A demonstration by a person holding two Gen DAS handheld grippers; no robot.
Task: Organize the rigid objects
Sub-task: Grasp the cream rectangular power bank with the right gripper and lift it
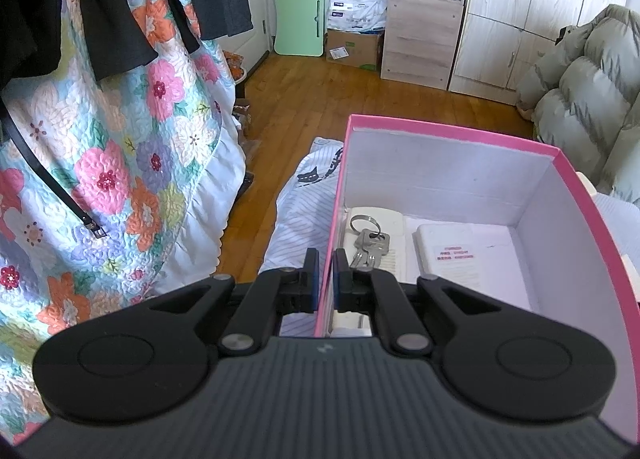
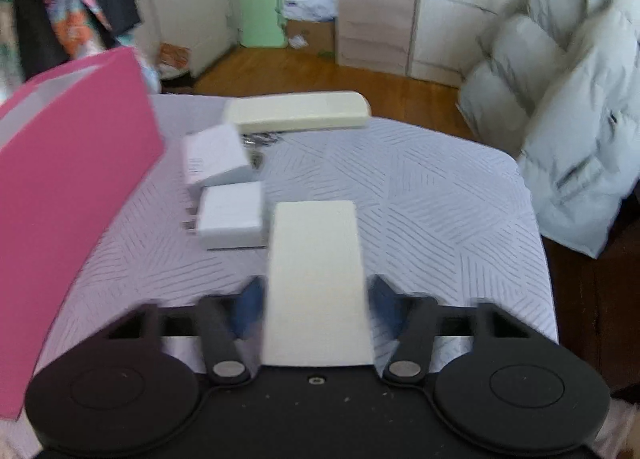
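My left gripper (image 1: 326,259) is shut on the left wall of a pink box (image 1: 472,139) with a white inside. In the box lie a bunch of keys (image 1: 368,241), a white flat device (image 1: 452,259) with a red label and another white item under the keys. My right gripper (image 2: 316,291) is shut on a cream flat rectangular block (image 2: 316,279) and holds it above the bed. On the bed lie two white chargers (image 2: 230,215), (image 2: 214,157) and a cream remote control (image 2: 296,111). The pink box (image 2: 68,195) stands to the left in the right wrist view.
The bed has a striped light cover (image 2: 420,199). A grey puffer coat (image 2: 568,107) lies at the right. A floral quilt (image 1: 120,163) and dark clothes hang at the left. A wooden floor, a drawer cabinet (image 1: 420,39) and a green board (image 1: 298,19) are beyond.
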